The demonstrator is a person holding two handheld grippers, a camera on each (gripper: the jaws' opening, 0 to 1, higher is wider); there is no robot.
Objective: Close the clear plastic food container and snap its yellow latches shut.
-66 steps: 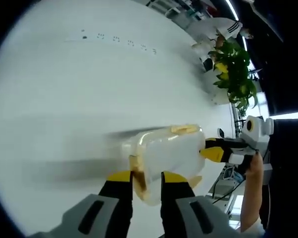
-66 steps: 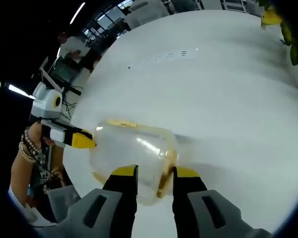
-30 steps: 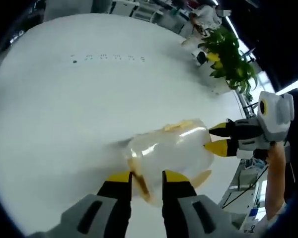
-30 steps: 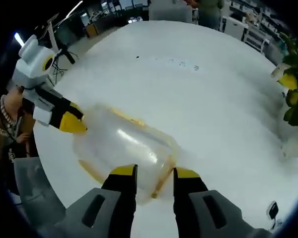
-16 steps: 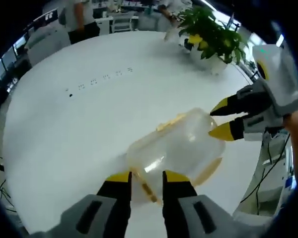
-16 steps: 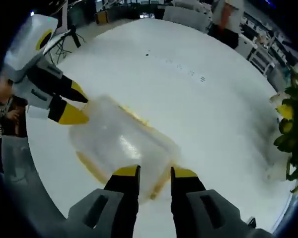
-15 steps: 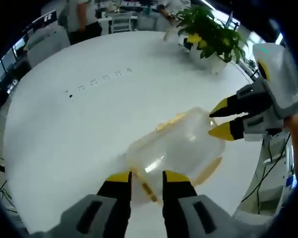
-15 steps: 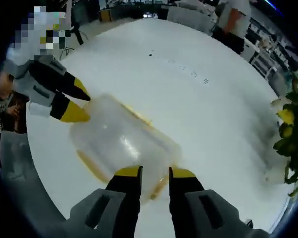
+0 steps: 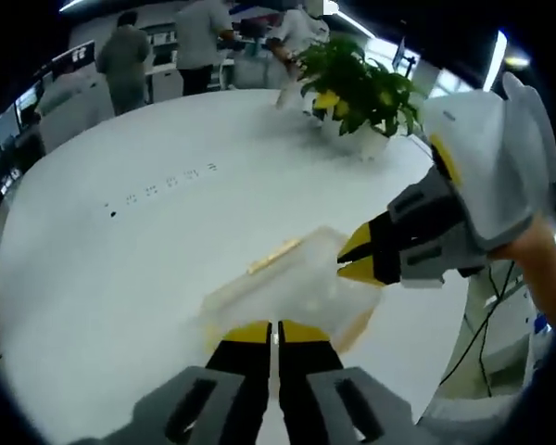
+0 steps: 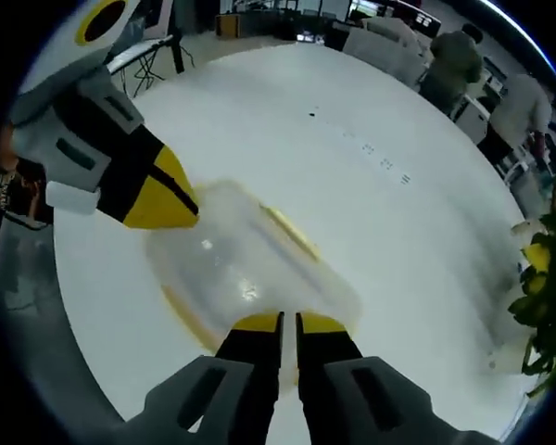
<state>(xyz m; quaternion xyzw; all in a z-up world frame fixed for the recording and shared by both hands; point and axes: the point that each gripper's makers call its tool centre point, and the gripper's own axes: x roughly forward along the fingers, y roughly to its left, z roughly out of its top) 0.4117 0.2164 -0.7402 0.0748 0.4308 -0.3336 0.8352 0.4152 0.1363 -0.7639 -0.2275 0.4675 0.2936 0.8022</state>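
Both grippers' jaws have narrowed since half a second ago. The left gripper (image 9: 276,332) and right gripper (image 10: 288,322) each clench an end of the blurred container (image 9: 292,283), above the white table (image 9: 120,250).

Setting: open-plan office or lab floor. Large round white table (image 9: 120,260) with a row of small dark marks (image 9: 157,192) on its top. Potted green plant (image 9: 357,88) at the table's far edge. Behind it, people standing (image 9: 125,51) among desks with monitors (image 9: 79,57). Ceiling strip lights (image 9: 496,56). Cables and a stand on the floor beside the table (image 10: 157,46).
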